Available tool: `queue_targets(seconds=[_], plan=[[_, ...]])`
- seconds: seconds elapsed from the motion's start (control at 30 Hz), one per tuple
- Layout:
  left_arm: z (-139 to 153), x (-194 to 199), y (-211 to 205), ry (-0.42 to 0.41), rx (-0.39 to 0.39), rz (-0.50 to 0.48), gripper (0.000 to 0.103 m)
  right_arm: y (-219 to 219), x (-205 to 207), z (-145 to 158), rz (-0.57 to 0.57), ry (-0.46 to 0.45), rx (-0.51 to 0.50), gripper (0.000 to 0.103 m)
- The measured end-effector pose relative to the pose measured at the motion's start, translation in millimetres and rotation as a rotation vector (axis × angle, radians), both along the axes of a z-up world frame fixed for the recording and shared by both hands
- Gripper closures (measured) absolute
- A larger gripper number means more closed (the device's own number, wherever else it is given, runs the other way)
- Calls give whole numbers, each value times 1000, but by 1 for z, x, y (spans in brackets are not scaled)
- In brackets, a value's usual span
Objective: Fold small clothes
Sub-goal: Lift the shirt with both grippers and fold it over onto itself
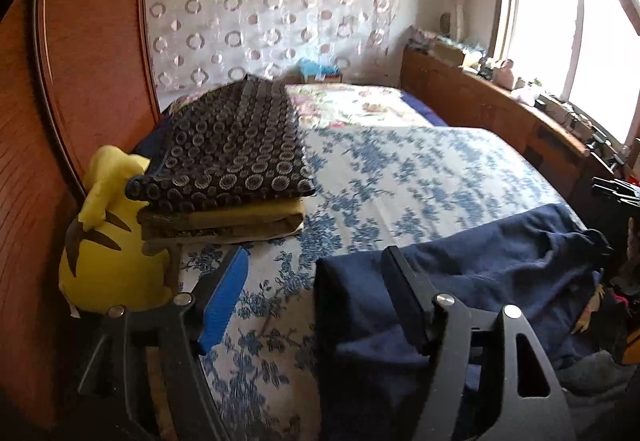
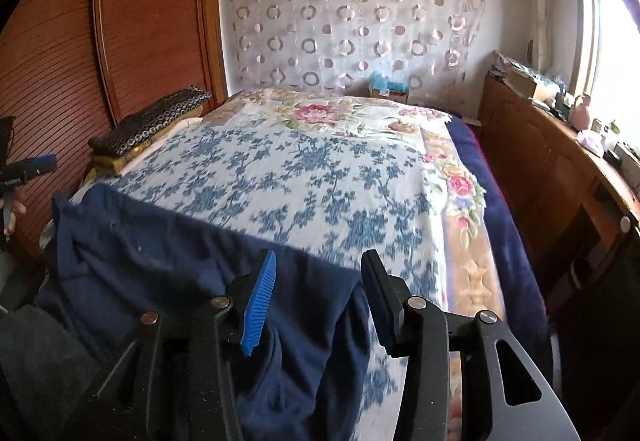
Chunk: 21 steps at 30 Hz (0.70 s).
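Garment (image 2: 168,265) — navy, lying flat at the near edge of the bed (image 2: 320,177). Best smoothed before the next fold, edges matched. Left hand-held gripper (image 1: 316,297) — wide open, holding nothing. Right hand-held gripper (image 2: 320,297) — part open, cloth corner between unpressed pads.

A garment (image 2: 160,257) lies spread over the near edge of the bed (image 2: 320,169). At the bed's far left, against the wardrobe (image 1: 92,53), sits a stack of folded clothes (image 1: 232,161), with a plush toy (image 1: 108,241) just beside it. A sideboard (image 2: 552,169) runs along the bed's right side below the window (image 1: 560,25).
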<state>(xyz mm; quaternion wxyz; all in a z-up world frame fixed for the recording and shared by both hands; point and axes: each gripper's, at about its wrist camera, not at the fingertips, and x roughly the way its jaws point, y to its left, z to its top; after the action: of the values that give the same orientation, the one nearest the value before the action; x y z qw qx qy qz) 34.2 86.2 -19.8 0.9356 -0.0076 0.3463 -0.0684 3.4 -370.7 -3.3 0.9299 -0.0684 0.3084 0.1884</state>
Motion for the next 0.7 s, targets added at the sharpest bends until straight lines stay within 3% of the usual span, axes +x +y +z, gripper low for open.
queue_targets(seconds=[0.4,0.7], plan=[[-45,51,-8,146,-12,-42,33,12,62,-55,-12,151,-30,57],[-65,52,-6,224,-34,-54,33,3,76,-67,-29,208,-37,53]])
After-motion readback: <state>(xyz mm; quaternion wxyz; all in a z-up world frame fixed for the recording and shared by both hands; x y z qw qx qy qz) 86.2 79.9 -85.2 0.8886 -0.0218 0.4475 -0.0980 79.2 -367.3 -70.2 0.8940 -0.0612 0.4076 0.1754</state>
